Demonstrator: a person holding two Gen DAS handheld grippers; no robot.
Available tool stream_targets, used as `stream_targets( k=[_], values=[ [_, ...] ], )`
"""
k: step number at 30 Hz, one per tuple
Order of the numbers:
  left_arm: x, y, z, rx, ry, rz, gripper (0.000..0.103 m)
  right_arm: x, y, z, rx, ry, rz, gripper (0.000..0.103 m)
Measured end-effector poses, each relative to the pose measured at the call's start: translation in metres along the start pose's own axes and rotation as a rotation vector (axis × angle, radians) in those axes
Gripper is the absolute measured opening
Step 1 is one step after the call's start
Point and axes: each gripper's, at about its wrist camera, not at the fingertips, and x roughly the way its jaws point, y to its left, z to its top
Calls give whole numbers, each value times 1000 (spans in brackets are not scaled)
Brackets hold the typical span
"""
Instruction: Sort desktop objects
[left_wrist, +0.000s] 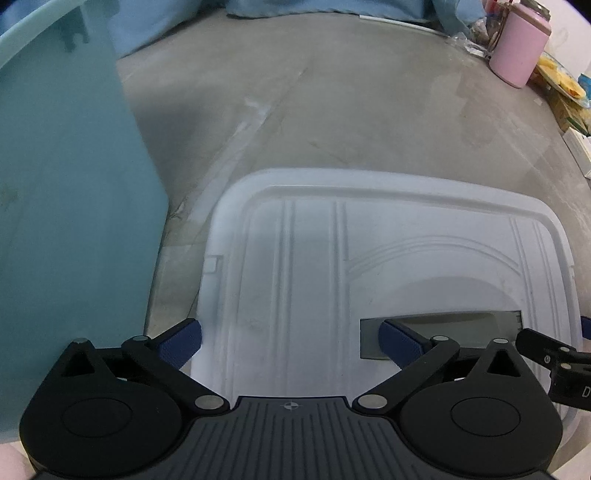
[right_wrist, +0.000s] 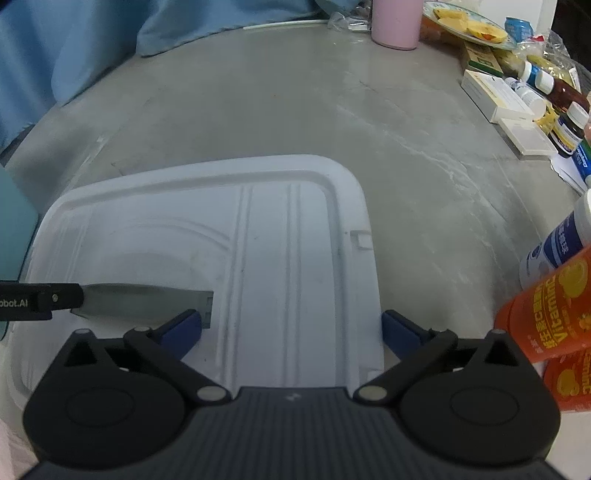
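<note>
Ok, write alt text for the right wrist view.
The open right gripper hovers over a white ribbed plastic lid on a grey concrete-like tabletop. Orange vitamin tubes stand at right, medicine bottles and boxes beyond, a pink cylindrical cup at the far edge.

I'm counting one white lid (right_wrist: 207, 236) as landmark. Left of it I'm seeing one teal bin (left_wrist: 66, 206). Behind it I'm logging one pink cup (right_wrist: 397, 22) and one plate (right_wrist: 467, 26). Right of it I'm noting two orange vitamin tubes (right_wrist: 546, 306).
</note>
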Motion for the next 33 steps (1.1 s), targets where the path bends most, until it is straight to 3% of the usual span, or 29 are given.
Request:
stream_targets(
  k=[14, 33],
  values=[
    [-5, -8, -12, 13, 16, -5, 103, -9, 4, -19, -32, 23, 3, 103],
    [-39, 7, -95, 6, 54, 0, 103, -36, 6, -75, -53, 52, 12, 103]
  ],
)
